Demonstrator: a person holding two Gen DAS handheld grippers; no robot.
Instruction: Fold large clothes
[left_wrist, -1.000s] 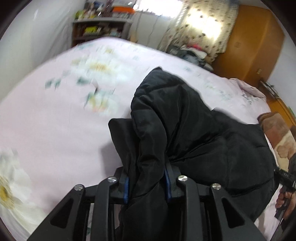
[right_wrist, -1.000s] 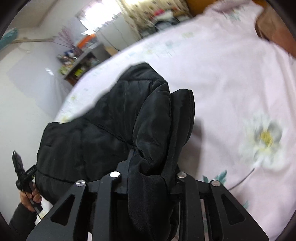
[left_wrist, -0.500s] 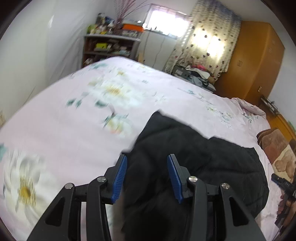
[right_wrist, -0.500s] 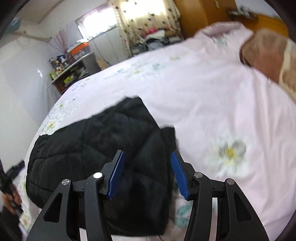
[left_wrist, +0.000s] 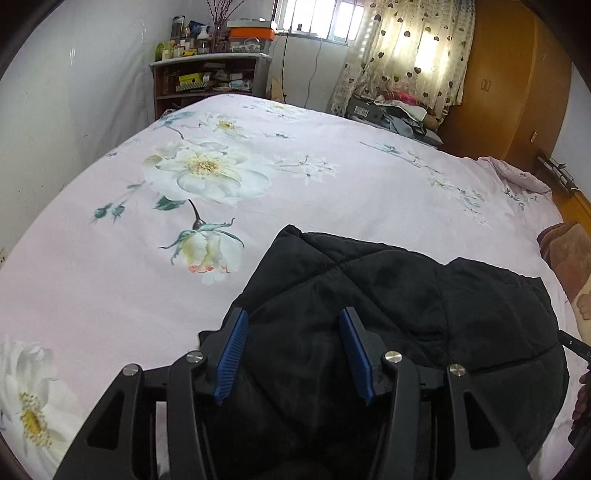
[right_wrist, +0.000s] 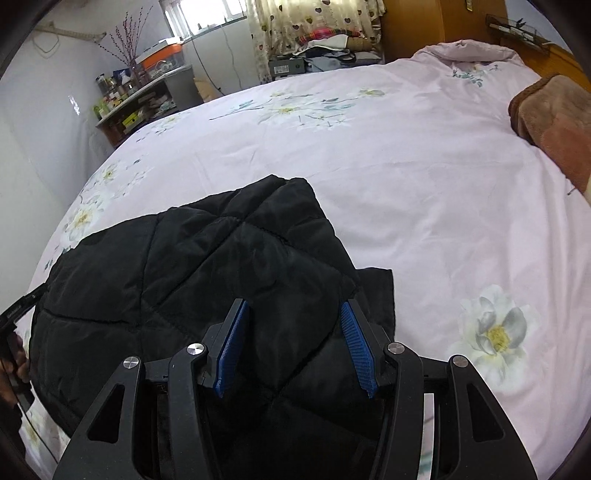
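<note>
A black quilted puffer jacket lies folded in a bundle on the pink floral bedspread; it also shows in the right wrist view. My left gripper is open, its blue pads apart, just above the jacket's near left part. My right gripper is open too, above the jacket's near right part. Neither holds any cloth.
A brown blanket lies at the bed's right edge. A cluttered shelf, a window with a heart-print curtain, a pile of clothes and a wooden wardrobe stand beyond the bed. The pink bedspread stretches around the jacket.
Both grippers were shut on folds of the jacket and held it raised. They have opened, the jacket has dropped onto the bed, and both grippers have drawn back.
</note>
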